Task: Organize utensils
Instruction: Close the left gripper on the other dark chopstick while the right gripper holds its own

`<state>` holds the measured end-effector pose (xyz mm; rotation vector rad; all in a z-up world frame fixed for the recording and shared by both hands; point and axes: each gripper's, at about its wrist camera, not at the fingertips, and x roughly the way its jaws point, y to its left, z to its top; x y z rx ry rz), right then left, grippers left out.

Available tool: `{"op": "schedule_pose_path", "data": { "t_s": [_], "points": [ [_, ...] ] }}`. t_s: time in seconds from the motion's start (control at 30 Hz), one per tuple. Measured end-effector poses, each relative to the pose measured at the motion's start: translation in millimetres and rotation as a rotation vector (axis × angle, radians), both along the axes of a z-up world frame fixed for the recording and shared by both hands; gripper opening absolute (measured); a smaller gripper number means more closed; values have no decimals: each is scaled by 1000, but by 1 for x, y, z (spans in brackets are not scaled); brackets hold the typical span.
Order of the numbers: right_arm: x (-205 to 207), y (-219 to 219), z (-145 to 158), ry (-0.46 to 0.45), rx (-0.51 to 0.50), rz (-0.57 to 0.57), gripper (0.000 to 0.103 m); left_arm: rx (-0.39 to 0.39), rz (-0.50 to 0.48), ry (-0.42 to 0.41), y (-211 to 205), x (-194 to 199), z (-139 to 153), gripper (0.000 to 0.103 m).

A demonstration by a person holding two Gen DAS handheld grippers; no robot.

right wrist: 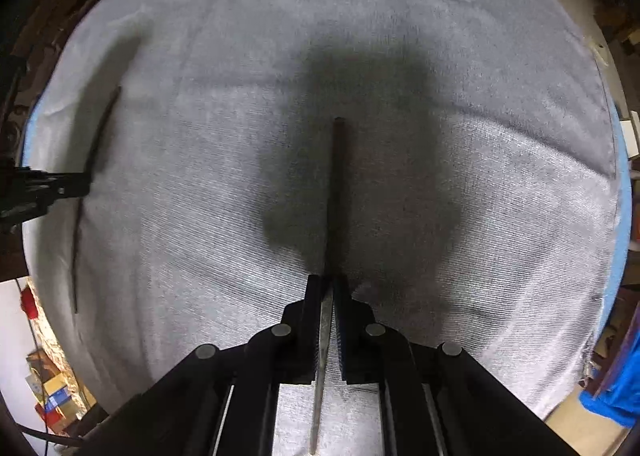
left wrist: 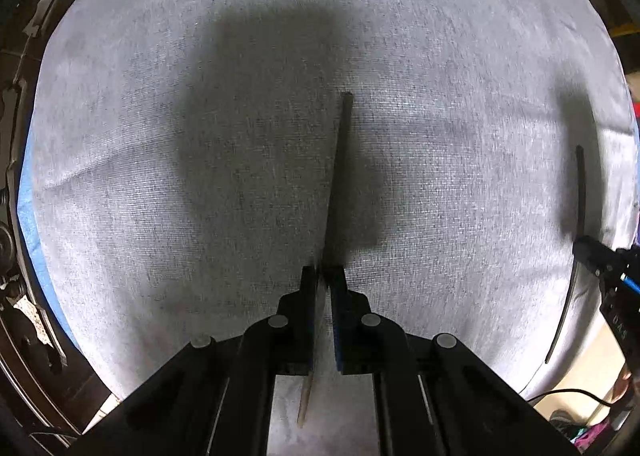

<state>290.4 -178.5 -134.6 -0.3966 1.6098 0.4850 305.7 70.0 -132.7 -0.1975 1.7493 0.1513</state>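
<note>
two thin dark utensils (left wrist: 338,175) (right wrist: 335,191), each clamped lengthwise, above grey cloth

A grey woven cloth (left wrist: 160,175) covers the whole work surface, creased in long soft folds and darkened by broad shadows near its middle. A strip of blue (left wrist: 28,215) peeks out from under its left edge, and again along the right edge in the right wrist view. Beyond the cloth, a black cable (left wrist: 568,394) trails over a pale floor. On the other side sit stacked boxes (right wrist: 56,396), a red object (right wrist: 29,302) and a bright blue fabric heap (right wrist: 612,396). The far surroundings are dark clutter, too dim to identify.
</note>
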Motion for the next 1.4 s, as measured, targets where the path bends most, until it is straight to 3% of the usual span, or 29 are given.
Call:
{"op": "schedule_pose_path", "data": {
  "t_s": [0.3, 0.57, 0.9, 1.13, 1.4],
  "points": [
    [23, 35, -13, 47, -89, 31, 10, 13, -51, 12, -26, -8, -2, 4],
    [33, 47, -17, 51, -109, 23, 8, -13, -45, -1, -11, -13, -3, 6],
    [11, 28, -17, 37, -74, 14, 7, -92, 22, -13, 16, -57, -5, 5],
    [1, 37, -23, 99, -134, 69, 7, -72, -24, 51, 15, -77, -10, 5],
    [37, 49, -32, 186, -163, 81, 7, -75, -70, 154, 9, -59, -20, 6]
  ]
}}
